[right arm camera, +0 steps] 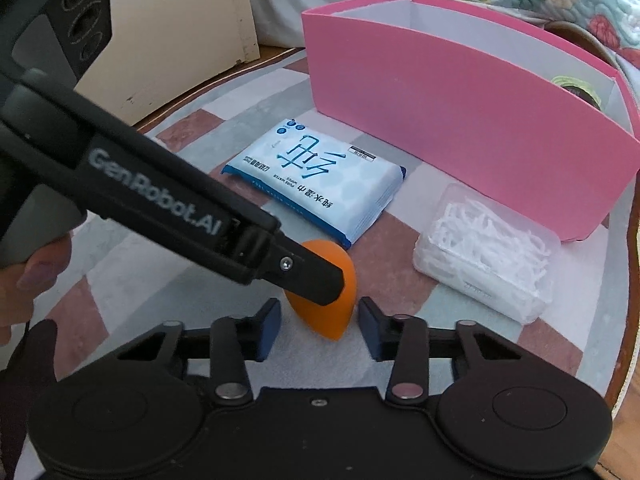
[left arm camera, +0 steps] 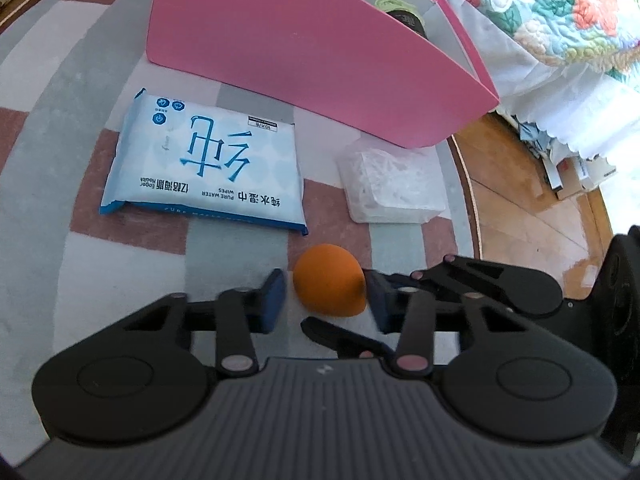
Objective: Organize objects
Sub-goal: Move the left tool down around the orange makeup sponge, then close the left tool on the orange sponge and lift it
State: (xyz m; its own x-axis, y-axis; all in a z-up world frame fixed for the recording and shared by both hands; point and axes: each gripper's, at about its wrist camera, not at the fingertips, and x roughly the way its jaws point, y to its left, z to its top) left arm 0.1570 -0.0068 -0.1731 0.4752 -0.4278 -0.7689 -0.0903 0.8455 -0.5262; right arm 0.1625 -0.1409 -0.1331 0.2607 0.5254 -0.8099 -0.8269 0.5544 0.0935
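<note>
Lying between both pairs of spread jaws, an orange sponge (left arm camera: 328, 278) rested on the table (left arm camera: 48, 184), its pointed end toward the right gripper (right arm camera: 319, 322). The left gripper (left arm camera: 326, 298) was nearer, reading "GenRobot.AI". Ahead of the jaws, a packet (left arm camera: 204, 168) read "PURE WATER WIPES".

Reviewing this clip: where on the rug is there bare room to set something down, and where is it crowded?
Bare rug lies left of the wipes pack, and a narrower strip runs between that pack and the clear floss-pick box. It is crowded at the orange sponge, where the left hand-held gripper and right hand-held gripper converge, and tight against the pink box.
</note>
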